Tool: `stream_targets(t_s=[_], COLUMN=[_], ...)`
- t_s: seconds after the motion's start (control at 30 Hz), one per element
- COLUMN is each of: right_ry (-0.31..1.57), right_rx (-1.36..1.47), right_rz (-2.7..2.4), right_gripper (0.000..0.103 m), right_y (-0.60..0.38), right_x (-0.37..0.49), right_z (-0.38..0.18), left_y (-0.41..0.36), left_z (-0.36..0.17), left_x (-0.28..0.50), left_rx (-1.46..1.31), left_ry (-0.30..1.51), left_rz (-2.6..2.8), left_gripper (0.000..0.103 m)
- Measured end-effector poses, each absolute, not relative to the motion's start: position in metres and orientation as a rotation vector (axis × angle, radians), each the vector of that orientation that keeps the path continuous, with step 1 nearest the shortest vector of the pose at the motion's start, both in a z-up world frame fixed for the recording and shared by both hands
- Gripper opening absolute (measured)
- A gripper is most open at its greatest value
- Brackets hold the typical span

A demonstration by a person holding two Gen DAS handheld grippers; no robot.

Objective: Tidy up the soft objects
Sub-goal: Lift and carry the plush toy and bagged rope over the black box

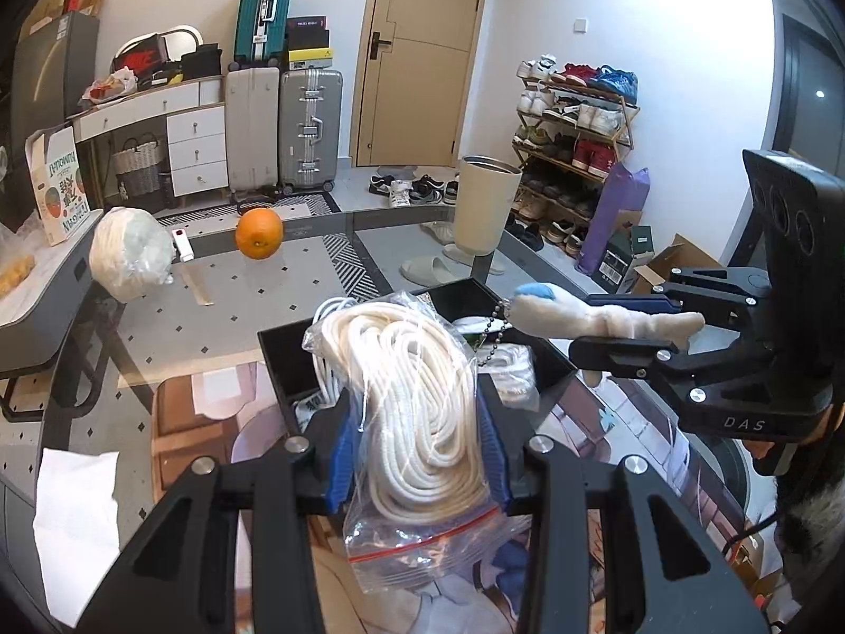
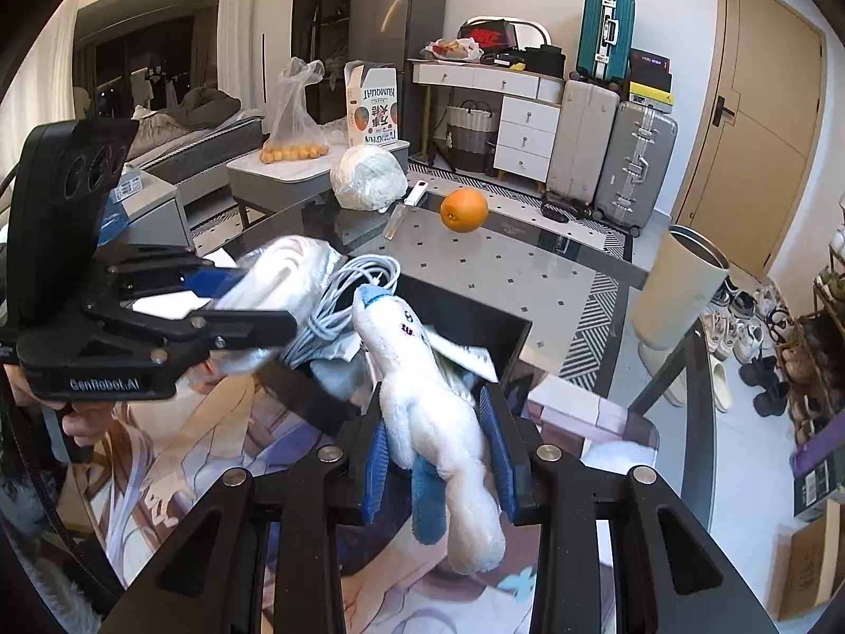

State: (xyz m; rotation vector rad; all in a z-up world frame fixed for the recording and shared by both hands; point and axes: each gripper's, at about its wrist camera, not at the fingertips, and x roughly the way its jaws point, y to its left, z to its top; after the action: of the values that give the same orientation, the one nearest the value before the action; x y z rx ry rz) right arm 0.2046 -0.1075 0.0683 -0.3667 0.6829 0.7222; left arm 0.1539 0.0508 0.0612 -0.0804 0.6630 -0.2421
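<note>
Two tongs clenched, L (image 1: 417,422) on bagged rope (image 1: 417,396), R (image 2: 438,449) on plush toy (image 2: 433,412), black bin (image 1: 285,359) mostly hidden.

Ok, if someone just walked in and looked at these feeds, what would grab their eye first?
Probably the two loads held up over the black bin: the left gripper shut on a bag of white rope, and the right gripper shut on a white and blue plush toy. Next, the bright orange alone on the far part of the glass table.
</note>
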Motion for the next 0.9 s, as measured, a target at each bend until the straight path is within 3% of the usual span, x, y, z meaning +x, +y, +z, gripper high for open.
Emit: stream_targets(t_s=[0.9], right_ry=[0.795], right_rx=[-0.377], right_rz=[0.671], right_gripper=[0.033], right_y=[-0.056], right_x=[0.274], right_z=[0.034], left_y=[0.053], left_z=[0.034], left_x=[0.204], left_rx=[-0.083], left_ry=[0.74], left_rz=[-0.264], left_gripper=[0.039])
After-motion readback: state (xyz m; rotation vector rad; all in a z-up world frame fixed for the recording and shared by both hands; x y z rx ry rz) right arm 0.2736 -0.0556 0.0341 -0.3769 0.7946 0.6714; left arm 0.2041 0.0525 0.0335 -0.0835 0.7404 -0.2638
